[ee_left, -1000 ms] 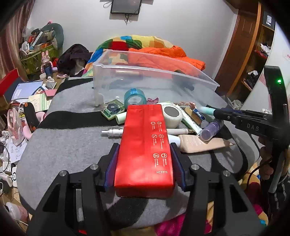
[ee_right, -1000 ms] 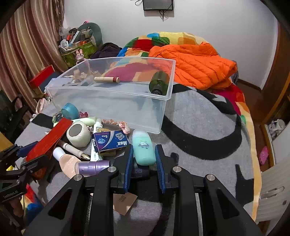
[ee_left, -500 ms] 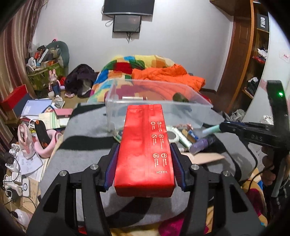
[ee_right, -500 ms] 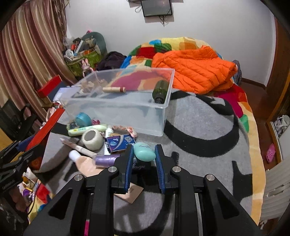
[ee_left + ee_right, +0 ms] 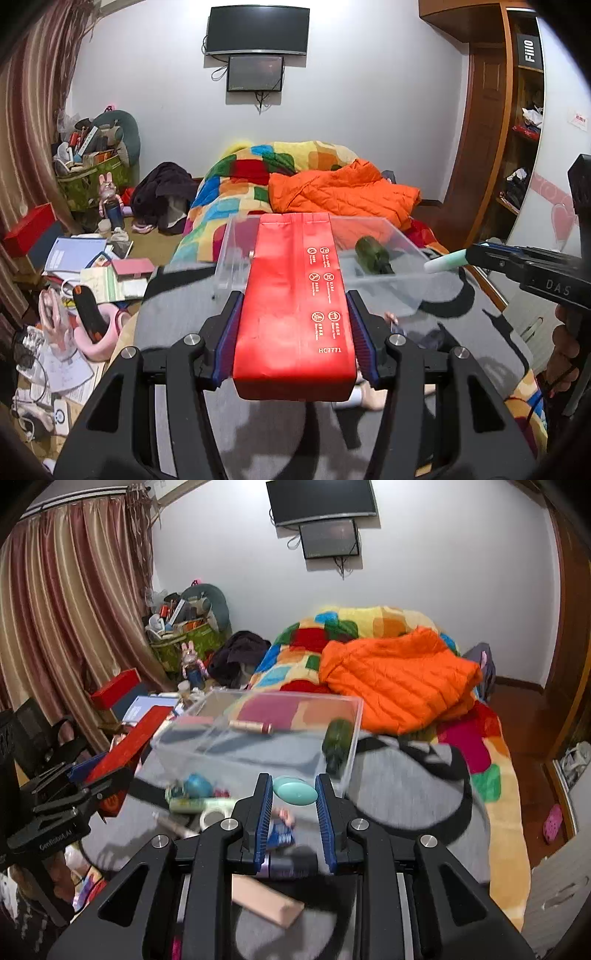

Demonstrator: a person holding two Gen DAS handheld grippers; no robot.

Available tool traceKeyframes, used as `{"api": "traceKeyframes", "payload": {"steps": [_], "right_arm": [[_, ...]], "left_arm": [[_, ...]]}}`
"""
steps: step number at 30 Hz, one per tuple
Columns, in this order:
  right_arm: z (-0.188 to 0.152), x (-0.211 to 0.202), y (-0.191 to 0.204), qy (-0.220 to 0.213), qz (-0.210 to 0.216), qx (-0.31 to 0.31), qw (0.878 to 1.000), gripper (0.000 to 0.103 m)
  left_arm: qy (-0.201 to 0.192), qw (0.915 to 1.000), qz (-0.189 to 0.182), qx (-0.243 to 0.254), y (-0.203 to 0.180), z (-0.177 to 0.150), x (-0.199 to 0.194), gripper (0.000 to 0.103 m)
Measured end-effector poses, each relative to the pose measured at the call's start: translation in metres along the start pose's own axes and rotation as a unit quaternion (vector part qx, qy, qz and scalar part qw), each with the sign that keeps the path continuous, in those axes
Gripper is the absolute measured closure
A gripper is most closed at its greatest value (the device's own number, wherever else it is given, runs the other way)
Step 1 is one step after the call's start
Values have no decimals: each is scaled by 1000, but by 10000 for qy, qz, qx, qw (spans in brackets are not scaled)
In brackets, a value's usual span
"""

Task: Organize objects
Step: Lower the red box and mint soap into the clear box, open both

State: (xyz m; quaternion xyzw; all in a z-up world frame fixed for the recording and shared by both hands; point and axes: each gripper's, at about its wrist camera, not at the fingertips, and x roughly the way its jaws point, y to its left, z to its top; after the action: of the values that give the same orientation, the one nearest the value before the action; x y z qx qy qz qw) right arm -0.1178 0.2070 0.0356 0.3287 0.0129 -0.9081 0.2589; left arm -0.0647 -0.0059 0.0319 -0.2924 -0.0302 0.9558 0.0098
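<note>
two grippers are gripping things: left gripper jaws are clamping a red box, right gripper jaws are pinching a mint bottle before the clear bin.

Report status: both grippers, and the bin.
Left gripper shut on red box. Right gripper shut on mint bottle. Clear bin ahead, open-topped, nothing blocking.

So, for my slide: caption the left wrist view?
Left hand-held gripper holds a red box before the clear bin.
</note>
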Motion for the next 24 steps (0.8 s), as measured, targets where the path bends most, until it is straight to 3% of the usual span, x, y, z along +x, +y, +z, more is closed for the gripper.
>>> {"api": "traceKeyframes", "payload": {"steps": [9, 17, 24], "right_arm": [[26, 42, 6, 38, 61, 120, 9999, 81], [30, 86, 1, 433, 251, 304, 9983, 81], [27, 116, -2, 735, 78, 238, 9970, 81]], "left_arm": [[52, 10000, -52, 15, -2, 28, 42, 49], [586, 9980, -227, 82, -2, 44, 90, 49], [862, 9958, -209, 239, -7, 49, 123, 49]]}}
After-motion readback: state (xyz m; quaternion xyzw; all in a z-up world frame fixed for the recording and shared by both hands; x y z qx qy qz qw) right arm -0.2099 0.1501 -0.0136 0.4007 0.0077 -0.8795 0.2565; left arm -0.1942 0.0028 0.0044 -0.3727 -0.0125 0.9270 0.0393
